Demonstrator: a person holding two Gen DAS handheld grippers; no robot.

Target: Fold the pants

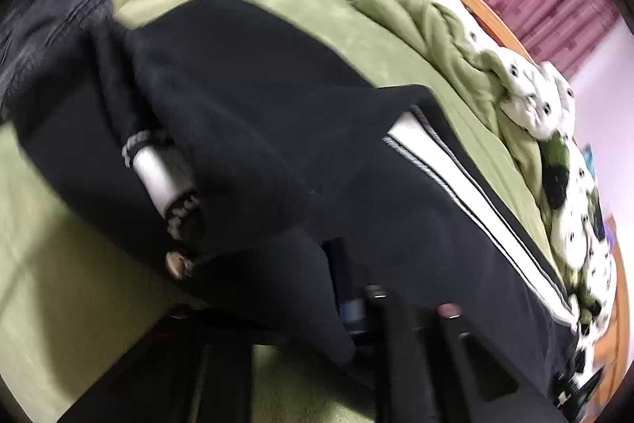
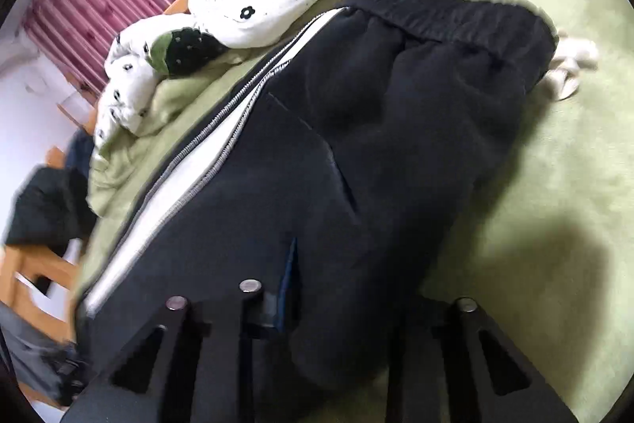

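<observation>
On the green bed sheet point(image 2: 554, 185), black track pants point(image 2: 356, 145) lie flat.
I see both grippers' jaws clamped on the pants' near edge: left gripper point(image 1: 396, 308), right gripper point(image 2: 317, 304).

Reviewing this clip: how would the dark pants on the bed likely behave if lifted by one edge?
The pants would probably droop rather than hold shape: the cloth lies in soft folds on the green blanket. They look thick, so likely heavy for cloth. The gathered waistband may stretch when pulled.
</observation>
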